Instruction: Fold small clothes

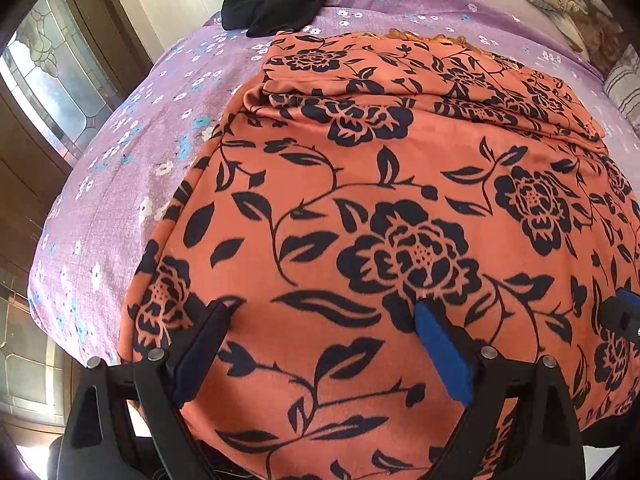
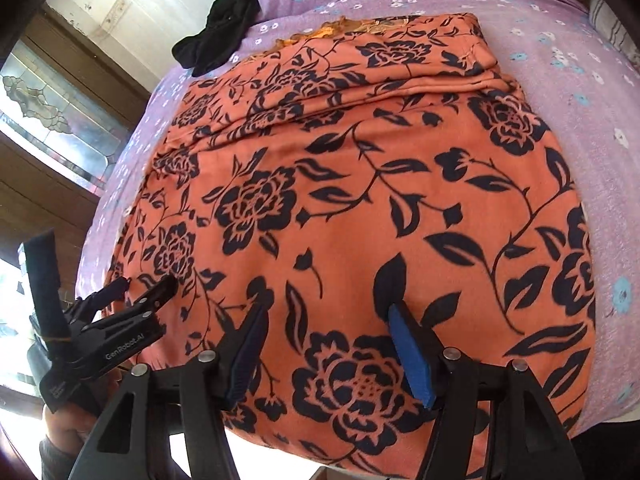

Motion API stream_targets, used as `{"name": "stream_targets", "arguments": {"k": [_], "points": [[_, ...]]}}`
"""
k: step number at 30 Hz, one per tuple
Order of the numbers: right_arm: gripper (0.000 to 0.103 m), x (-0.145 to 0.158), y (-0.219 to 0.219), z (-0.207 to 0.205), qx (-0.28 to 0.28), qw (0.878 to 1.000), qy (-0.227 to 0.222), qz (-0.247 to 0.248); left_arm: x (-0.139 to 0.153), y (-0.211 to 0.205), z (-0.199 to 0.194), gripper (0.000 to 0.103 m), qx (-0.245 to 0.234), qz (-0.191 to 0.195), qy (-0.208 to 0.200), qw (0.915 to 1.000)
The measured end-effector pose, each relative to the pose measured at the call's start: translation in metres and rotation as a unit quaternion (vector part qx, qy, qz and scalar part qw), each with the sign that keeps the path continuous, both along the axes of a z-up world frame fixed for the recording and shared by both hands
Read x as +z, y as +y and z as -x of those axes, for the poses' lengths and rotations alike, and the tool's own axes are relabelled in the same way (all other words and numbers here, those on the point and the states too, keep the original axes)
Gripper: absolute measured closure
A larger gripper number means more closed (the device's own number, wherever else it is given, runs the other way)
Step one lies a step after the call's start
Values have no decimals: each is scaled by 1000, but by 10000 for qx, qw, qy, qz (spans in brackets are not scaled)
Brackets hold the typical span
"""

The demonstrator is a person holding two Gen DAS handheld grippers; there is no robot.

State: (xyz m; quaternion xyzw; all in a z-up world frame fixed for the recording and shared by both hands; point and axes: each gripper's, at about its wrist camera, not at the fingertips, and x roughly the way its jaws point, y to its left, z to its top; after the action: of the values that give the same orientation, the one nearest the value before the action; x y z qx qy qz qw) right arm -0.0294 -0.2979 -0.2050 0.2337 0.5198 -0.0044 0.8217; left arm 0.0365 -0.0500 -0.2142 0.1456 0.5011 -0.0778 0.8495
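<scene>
Both grippers [image 1: 320, 320] [image 2: 326, 316] apart over orange floral cloth [image 1: 360, 200], its near edge seemingly hidden.

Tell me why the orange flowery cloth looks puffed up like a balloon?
Left wrist view: the fisheye lens bends the flat orange black-flowered cloth into a dome, and its corners go dark. Right wrist view: same bulge, the purple flowered bedsheet curves around it, and the window at the left glares white.
</scene>
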Motion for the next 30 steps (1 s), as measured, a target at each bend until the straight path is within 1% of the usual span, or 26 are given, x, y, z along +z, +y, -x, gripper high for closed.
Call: {"name": "stream_targets", "arguments": {"k": [7,12,17,19,23,25,26,28,30], "points": [[36,-2,12,9,155,9999,3,-33,1,-4,18,9,-175,-278,-97,9994],[36,-3,16,19,232,9996,-25,-138,0,5,21,8,-81,-49,48,9999],[36,-6,19,31,280,9993,-99,-243,-1,5,29,8,-118,-114,-21,9999],[36,-7,20,37,273,9990,-95,-335,-1,5,30,8,-118,-123,17,9999],[37,-6,20,43,351,9985,-6,-416,1,12,29,8,-62,55,289,9995],[37,-2,16,45,380,9975,89,-595,5,18,26,8,-36,142,431,9990],[37,0,11,46,359,9964,99,-760,9,23,25,8,11,162,410,9990],[37,8,-3,52,264,9938,-5,-1080,21,38,21,8,147,193,207,9995],[37,22,-23,57,47,9935,-228,-1118,34,59,15,8,379,222,39,9990]]}}
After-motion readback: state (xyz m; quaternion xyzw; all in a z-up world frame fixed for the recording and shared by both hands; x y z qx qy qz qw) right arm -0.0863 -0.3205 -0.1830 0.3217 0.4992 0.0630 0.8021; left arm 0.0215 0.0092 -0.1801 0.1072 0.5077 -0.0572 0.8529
